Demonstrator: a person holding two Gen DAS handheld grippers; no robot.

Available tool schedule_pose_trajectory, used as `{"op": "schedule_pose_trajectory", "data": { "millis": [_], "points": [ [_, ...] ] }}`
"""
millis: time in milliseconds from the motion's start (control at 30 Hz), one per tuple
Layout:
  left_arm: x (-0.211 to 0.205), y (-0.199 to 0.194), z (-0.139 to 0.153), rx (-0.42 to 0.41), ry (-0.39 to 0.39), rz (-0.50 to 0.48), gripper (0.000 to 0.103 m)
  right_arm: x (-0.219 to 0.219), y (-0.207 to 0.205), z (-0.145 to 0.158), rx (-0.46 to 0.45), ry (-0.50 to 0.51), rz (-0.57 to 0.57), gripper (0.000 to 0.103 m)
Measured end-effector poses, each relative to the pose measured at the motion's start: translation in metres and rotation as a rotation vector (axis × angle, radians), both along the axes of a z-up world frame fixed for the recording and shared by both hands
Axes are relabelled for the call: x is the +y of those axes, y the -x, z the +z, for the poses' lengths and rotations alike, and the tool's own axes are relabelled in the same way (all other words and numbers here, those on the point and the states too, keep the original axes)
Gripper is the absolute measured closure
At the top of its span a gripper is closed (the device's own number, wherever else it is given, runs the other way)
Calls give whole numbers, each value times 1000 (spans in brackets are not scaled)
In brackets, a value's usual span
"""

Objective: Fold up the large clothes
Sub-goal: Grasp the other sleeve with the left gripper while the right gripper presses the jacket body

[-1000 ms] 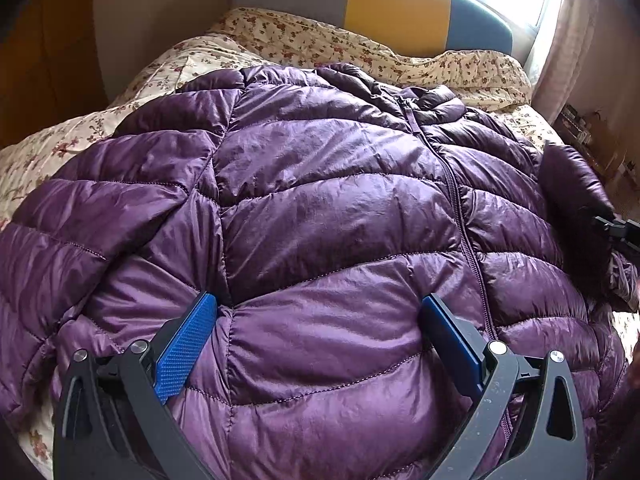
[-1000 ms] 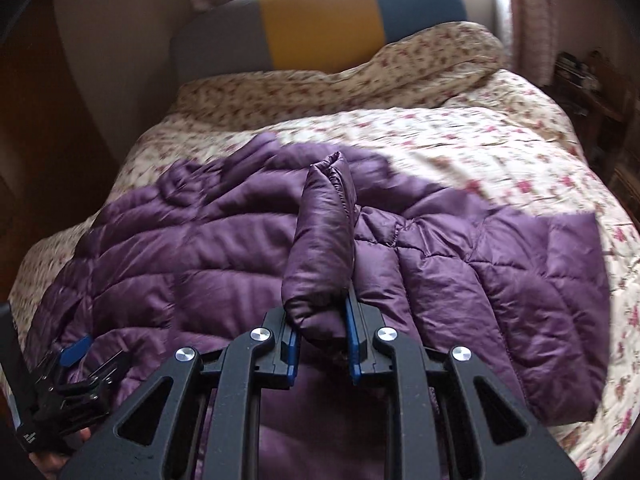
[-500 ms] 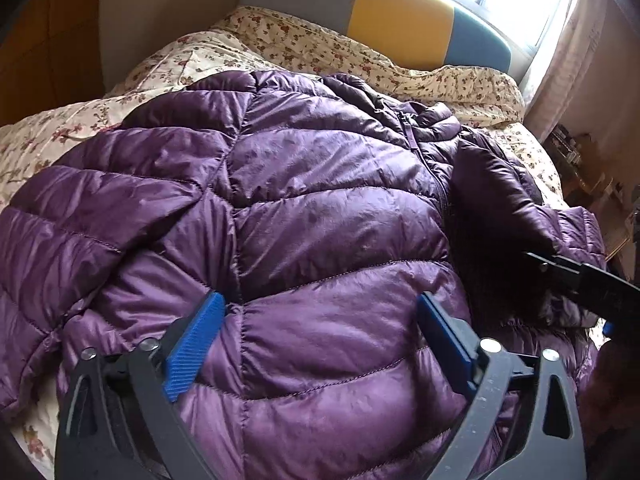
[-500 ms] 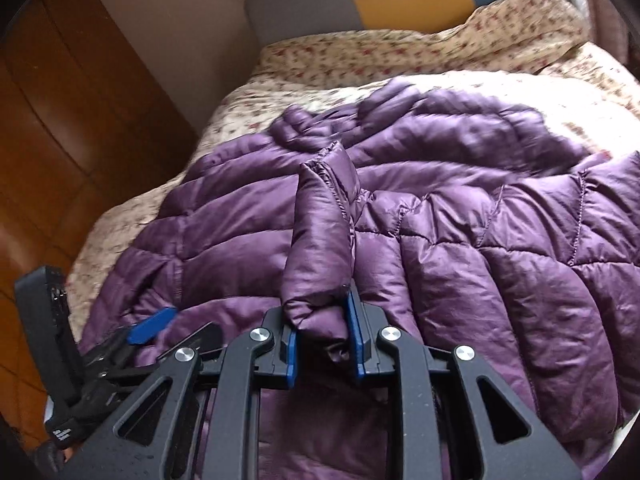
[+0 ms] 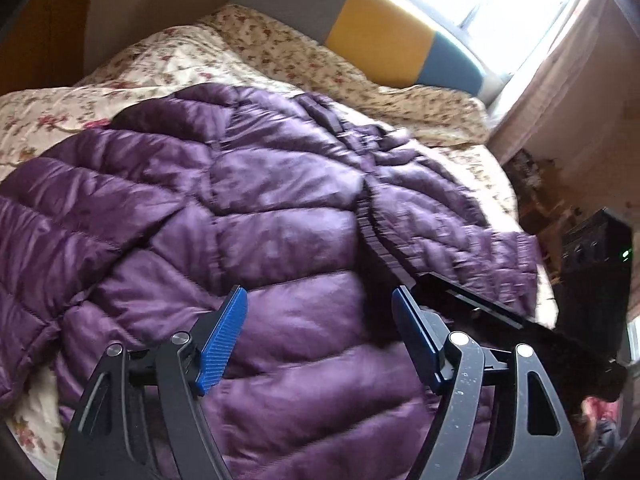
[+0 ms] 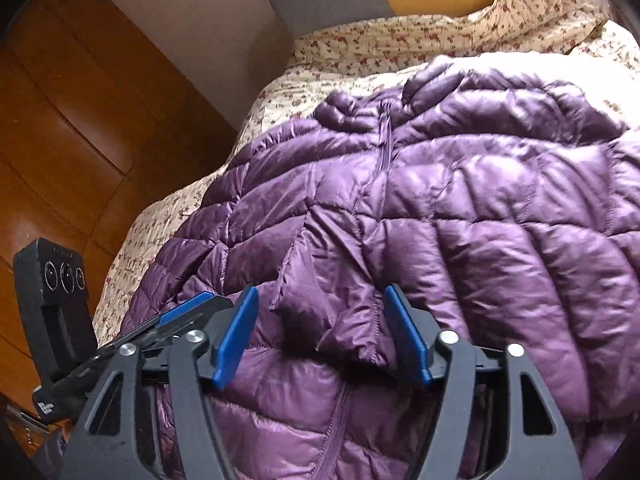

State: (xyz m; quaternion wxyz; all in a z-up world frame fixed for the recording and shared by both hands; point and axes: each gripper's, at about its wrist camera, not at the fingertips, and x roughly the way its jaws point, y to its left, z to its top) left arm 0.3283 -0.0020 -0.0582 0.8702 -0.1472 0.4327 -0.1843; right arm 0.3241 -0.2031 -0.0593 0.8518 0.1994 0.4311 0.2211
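A purple quilted down jacket (image 5: 280, 208) lies spread on the bed, front up, zipper running down its middle (image 6: 384, 148). Its right sleeve is folded across the front, and the cuff (image 6: 340, 320) lies between the jaws of my right gripper (image 6: 320, 332), which stands open just above it. My left gripper (image 5: 320, 340) is open and empty over the jacket's lower front. The right gripper's body shows at the right of the left wrist view (image 5: 480, 304); the left gripper shows at the left of the right wrist view (image 6: 188, 308).
The bed has a floral cream cover (image 5: 168, 60) and a grey, yellow and blue headboard (image 5: 380, 36). A wooden floor (image 6: 60, 120) lies left of the bed. A window and curtain (image 5: 540, 60) stand at the far right, with clutter beside the bed.
My right gripper carried the sleeve leftward across the jacket's front, then opened and let the cuff drop. My left gripper stayed open and shifted slightly right.
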Motion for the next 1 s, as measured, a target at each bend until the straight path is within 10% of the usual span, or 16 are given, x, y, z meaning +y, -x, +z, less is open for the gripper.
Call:
{"op": "schedule_pose_trajectory", "data": {
  "millis": [233,533,1000],
  "points": [
    [-39,-7,6,11,1,-79,30,-45,20,21,-66,86,-135,29],
    [-68,-17,-13,36,-78,-101,88,-116,42,35,-112,222,-372,26],
    [-12,-15,-3,-30,-104,36,94,-159,40,14,-64,251,-559,26]
  ]
}}
